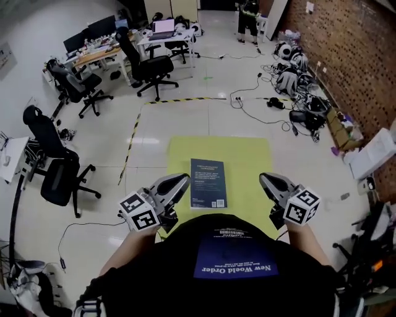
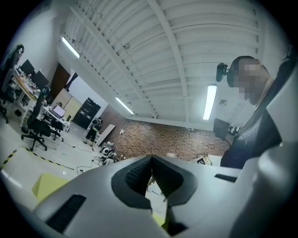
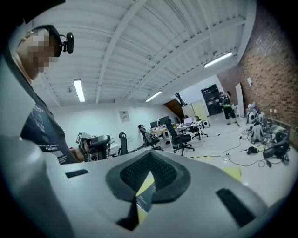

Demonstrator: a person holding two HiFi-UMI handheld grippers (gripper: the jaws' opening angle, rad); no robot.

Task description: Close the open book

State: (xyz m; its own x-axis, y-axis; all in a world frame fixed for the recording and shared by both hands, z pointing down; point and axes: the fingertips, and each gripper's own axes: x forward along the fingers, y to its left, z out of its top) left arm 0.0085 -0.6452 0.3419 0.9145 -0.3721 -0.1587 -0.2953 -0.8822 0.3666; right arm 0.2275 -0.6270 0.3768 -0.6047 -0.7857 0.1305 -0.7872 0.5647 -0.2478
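Note:
A dark blue book (image 1: 208, 183) lies closed, cover up, on a yellow mat (image 1: 247, 155) on the floor. Both grippers hang well above it, close to the person's chest. My left gripper (image 1: 184, 179) is to the left of the book, its jaws shut with nothing between them; in the left gripper view its tips (image 2: 151, 158) meet and point out across the room. My right gripper (image 1: 265, 178) is to the right of the book, also shut and empty. In the right gripper view a strip of the book (image 3: 145, 195) shows behind the joined tips (image 3: 150, 153).
Black office chairs (image 1: 59, 173) stand left of the mat, with desks and more chairs (image 1: 151, 65) behind. Black-and-yellow tape (image 1: 133, 139) runs along the floor. Cables and gear (image 1: 291, 93) lie along the brick wall at right. A person (image 1: 249, 18) stands far back.

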